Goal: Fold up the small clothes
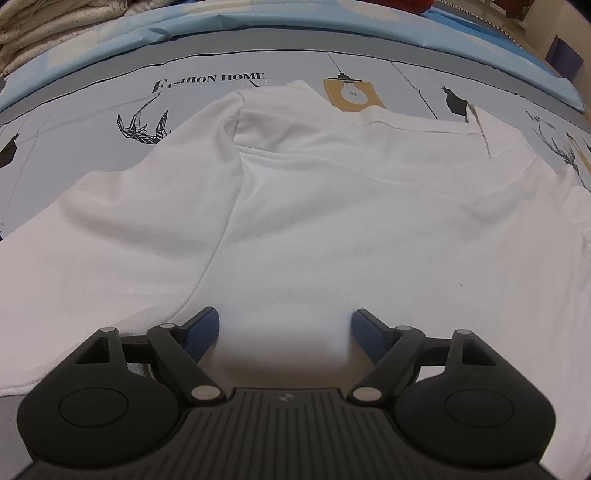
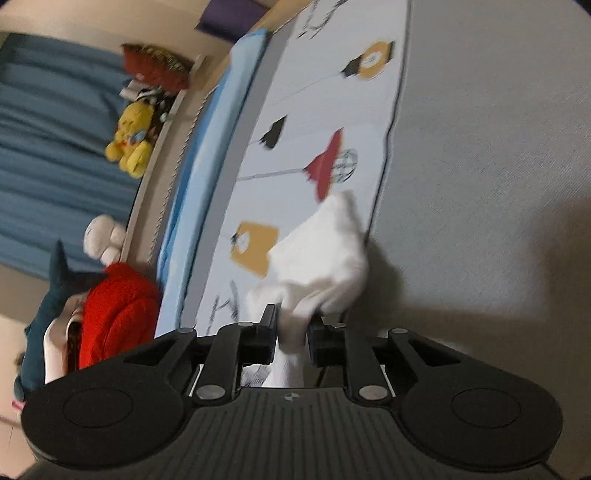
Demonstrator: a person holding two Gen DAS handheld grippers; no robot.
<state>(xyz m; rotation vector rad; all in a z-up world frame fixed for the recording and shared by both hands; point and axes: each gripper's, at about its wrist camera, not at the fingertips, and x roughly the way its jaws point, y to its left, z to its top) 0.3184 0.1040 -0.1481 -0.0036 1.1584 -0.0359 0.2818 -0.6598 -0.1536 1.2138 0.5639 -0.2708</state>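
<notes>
White shirt [image 1: 295,206] spread on the printed bedsheet [image 1: 207,92], one side flap already turned in toward the middle.

Left gripper [image 1: 284,332] poised at 6 o'clock over the shirt's near part, jaws spread wide with nothing between them, probably ready to pinch for the next fold. Right gripper [image 2: 291,328] narrowly parted around a bunch of white cloth [image 2: 325,251] running up toward 12 o'clock; whether the pads press it cannot be told, view blurred. Cream blankets [image 1: 44,29] piled at 10 o'clock in the left view; yellow plush toy [image 2: 129,144], red garment [image 2: 118,314] and blue curtain [image 2: 55,147] at 9 to 10 o'clock in the right.
</notes>
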